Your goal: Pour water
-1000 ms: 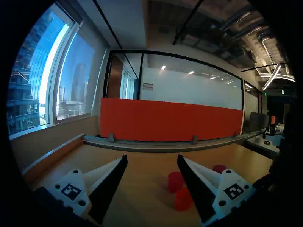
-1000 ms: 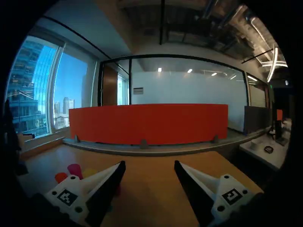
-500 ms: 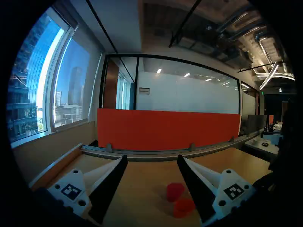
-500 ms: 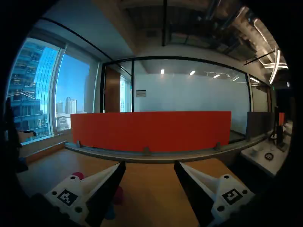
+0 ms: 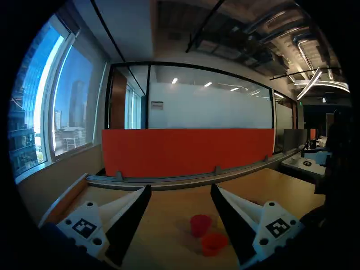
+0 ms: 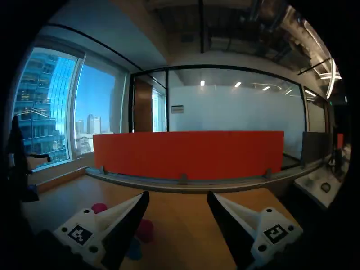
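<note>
Wooden desk [image 5: 168, 227] (orange divider [image 5: 189, 150] behind); left hand-held gripper [image 5: 180, 186], right hand-held gripper [image 6: 177, 193] released.

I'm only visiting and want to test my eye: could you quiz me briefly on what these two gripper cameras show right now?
1. True or false: the left gripper is shut on a cup.
2. What colour is the partition behind the table? A green, B orange-red, C white.
3. In the left gripper view, which stands nearer the camera: the red cup or the orange cup?
Key: 1 false, it is open and grips nothing; 2 B; 3 the orange cup.
</note>
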A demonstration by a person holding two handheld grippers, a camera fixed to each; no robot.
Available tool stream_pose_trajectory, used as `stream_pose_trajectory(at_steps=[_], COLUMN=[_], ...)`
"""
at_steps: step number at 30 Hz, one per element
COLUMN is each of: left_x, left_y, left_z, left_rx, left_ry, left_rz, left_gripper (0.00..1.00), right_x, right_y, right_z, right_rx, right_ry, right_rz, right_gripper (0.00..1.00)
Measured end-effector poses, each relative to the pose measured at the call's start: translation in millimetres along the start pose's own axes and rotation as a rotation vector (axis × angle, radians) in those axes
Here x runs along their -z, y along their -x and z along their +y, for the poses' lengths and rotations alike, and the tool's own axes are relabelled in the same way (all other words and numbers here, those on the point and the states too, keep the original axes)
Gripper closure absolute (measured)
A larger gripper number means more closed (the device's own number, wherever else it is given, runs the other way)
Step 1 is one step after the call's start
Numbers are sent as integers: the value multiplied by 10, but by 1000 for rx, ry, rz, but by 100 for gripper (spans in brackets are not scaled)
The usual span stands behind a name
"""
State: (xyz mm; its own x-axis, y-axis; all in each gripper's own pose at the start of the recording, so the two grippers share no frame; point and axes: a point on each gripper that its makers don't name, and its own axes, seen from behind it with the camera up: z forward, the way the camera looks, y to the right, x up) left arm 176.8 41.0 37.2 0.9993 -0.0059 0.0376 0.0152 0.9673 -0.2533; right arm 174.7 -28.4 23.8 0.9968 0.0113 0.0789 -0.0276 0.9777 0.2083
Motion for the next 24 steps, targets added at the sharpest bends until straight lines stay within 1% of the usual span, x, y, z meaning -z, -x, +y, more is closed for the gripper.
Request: stream_pose_trajectory(at_steps=[9,13,17,20,24], left_x=[-18,-9,1,9,21], left_y=[35,8,-46,-71,-80], left_z=[218,311,414,462,521], left_rx=[-23,-22,-15,-20,-29], left_ry=[124,172,228,259,290], left_rz=[-17,-22,-10,-3,-5], left_gripper=[2,2,2,2,2], right_x=[58,96,125,137,138], right_y=[-73,-126,-159,-176,-194], right_z=[-253,-411,-552,-618,-668], right_rx=[16,21,14,7,6], right_ry=[-145,-215,-279,-311,-334], right_rz=[1,8,7,4,5], right_gripper=[1,1,1,1,1])
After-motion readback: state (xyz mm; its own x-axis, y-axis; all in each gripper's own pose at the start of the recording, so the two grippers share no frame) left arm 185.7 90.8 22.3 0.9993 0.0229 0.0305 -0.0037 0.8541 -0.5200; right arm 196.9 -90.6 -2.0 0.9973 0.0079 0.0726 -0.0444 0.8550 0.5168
